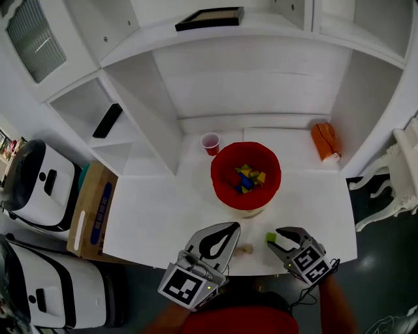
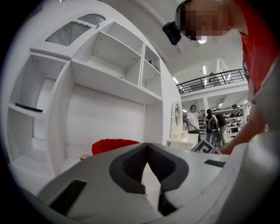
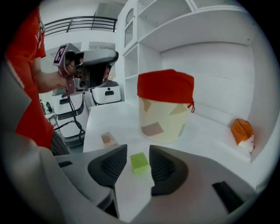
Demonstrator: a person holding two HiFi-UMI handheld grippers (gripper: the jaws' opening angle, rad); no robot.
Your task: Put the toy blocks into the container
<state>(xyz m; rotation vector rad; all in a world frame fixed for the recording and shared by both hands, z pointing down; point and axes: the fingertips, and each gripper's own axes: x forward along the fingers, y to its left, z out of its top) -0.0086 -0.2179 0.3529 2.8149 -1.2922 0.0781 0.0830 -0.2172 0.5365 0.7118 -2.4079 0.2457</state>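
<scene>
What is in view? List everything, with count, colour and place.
table: one, white, under the shelves.
container: one, cream with red liner, mid-table.
blocks in container: several, yellow, blue, green.
green block: one, near table edge, right.
tan block: one, near table edge, centre.
cup: one, red, left behind the container.
orange item: one, rear right of table.
black frame: one, upper shelf.
cardboard box: one, brown, left of table.
left gripper: one, grey, jaws shut, empty.
right gripper: one, grey, jaws open around the green block, not touching.
</scene>
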